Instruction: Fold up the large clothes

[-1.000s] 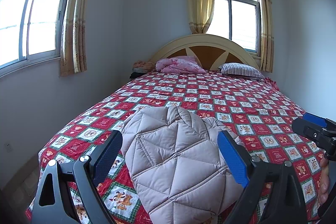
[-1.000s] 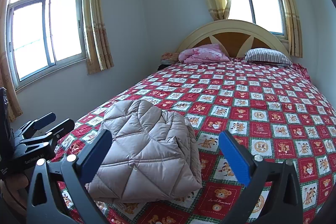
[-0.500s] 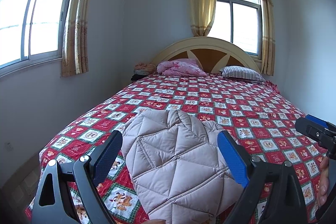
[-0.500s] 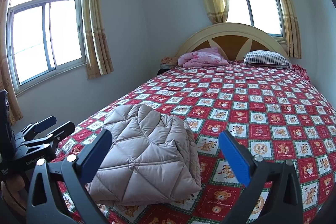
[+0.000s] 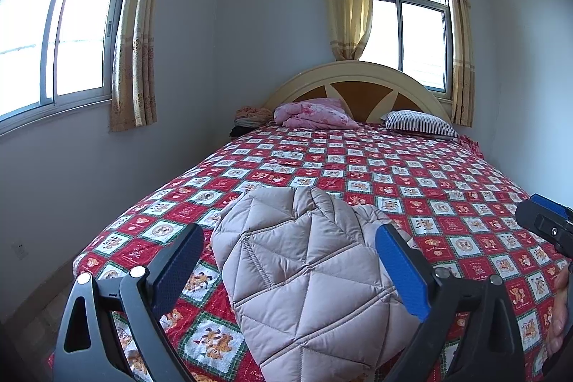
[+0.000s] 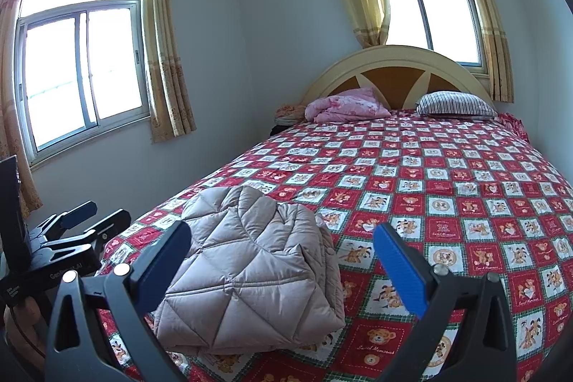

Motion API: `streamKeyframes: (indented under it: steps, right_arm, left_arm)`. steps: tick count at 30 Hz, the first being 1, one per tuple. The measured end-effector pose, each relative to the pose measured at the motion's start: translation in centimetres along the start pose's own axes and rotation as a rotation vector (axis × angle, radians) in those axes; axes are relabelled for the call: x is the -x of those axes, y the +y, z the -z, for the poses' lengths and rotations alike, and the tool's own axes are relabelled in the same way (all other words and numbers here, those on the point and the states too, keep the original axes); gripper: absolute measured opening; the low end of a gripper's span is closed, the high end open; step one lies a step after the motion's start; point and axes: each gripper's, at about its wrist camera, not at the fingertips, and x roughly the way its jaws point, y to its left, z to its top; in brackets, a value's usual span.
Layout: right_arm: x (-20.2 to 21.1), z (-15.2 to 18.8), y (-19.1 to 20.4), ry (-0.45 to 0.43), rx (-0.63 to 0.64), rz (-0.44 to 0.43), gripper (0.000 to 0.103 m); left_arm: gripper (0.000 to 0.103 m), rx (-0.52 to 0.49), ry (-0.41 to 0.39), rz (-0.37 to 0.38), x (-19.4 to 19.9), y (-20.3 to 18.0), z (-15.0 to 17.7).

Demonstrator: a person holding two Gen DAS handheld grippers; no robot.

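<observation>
Jacket (image 5: 308, 271) lies folded at the bed's (image 5: 412, 174) near left corner — both claws spread, holding nothing. Puffy layers could spring open, or slide off that near edge.

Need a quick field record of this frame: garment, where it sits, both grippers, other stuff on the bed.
garment: quilted beige jacket, folded into a compact bundle
location: near foot corner of the bed, on the red patterned bedspread
left gripper: open, holding nothing, above the jacket
right gripper: open, holding nothing, clear of the jacket
headboard end: pink bundle, striped pillow
</observation>
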Motion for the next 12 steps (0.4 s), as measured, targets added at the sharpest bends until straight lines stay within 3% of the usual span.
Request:
streamKeyframes:
  steps: [12]
  right_arm:
    - [-0.47,0.48,0.3,0.018,0.004,-0.003,0.103]
  left_arm:
    - [0.097,-0.008,0.0,0.002,-0.44,0.13,0.41]
